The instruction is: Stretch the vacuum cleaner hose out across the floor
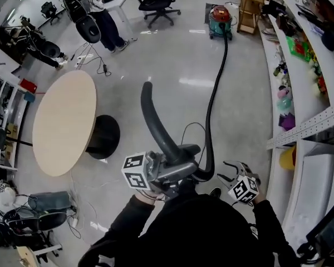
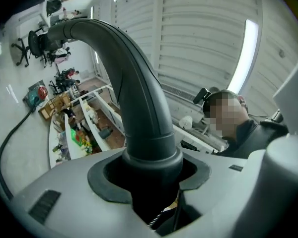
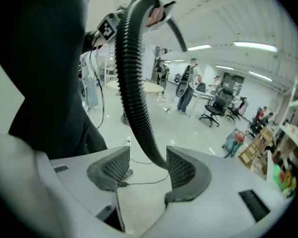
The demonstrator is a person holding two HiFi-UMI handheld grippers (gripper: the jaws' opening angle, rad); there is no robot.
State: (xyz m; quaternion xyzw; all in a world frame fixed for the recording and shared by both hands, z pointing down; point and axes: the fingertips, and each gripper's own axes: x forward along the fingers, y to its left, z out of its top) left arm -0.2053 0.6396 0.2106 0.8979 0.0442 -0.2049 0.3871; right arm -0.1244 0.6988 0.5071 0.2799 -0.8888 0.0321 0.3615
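The black ribbed vacuum hose (image 1: 215, 93) runs across the floor from the red and green vacuum cleaner (image 1: 220, 20) to a grey curved end tube (image 1: 156, 121). My left gripper (image 1: 172, 167) is shut on that end tube (image 2: 139, 83), which rises out of its jaws (image 2: 149, 180) and points away from me. My right gripper (image 1: 229, 178) is low at the right, open. In the right gripper view the hose (image 3: 131, 73) hangs between the pads of my right gripper (image 3: 146, 165), close against the right pad (image 3: 181, 170), with a gap to the left one.
A round wooden table (image 1: 64, 121) on a black foot stands to the left. Long shelves (image 1: 300, 93) with small goods line the right side. Office chairs (image 1: 156, 1) and a standing person (image 1: 103, 15) are at the back. Loose cables (image 1: 78, 227) lie at the lower left.
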